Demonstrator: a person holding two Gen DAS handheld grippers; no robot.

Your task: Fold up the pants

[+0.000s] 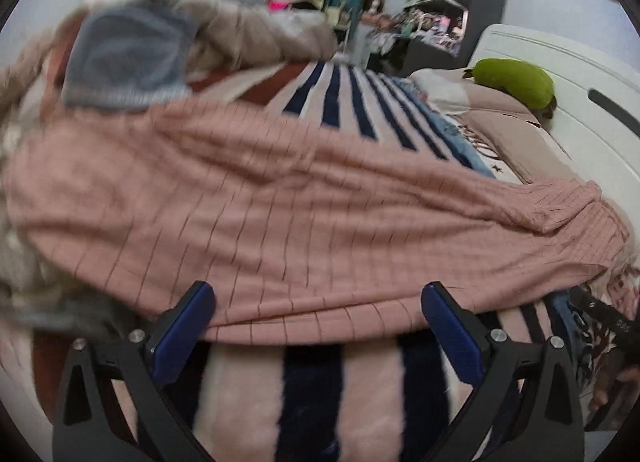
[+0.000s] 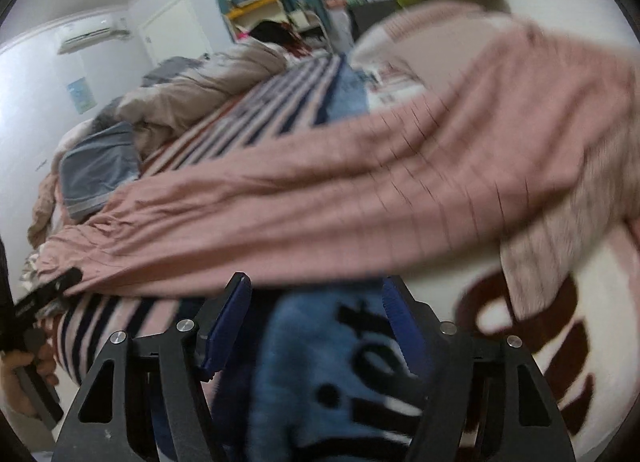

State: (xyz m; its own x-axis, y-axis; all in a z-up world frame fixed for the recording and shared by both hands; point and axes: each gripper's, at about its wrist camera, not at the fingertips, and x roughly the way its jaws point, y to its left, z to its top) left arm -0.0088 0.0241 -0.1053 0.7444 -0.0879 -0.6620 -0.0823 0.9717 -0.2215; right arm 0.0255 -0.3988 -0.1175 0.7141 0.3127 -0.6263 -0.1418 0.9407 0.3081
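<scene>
The pink pants with thin dark check lines [image 1: 304,214] lie stretched out sideways across the striped bed cover, folded lengthwise. They also show in the right wrist view [image 2: 320,198]. My left gripper [image 1: 318,302] is open, its blue pads on either side of the pants' near edge, holding nothing. My right gripper [image 2: 316,294] is open, just short of the pants' near edge, over a blue patch of the blanket. The left gripper's tip [image 2: 52,286] rests at the pants' far left end in the right wrist view.
A striped blanket [image 1: 344,102] covers the bed. A rumpled duvet and a grey-blue garment [image 1: 128,58] lie at the far left. A green plush pillow [image 1: 516,82] sits by the white headboard [image 1: 580,74]. Shelves and clutter stand behind the bed.
</scene>
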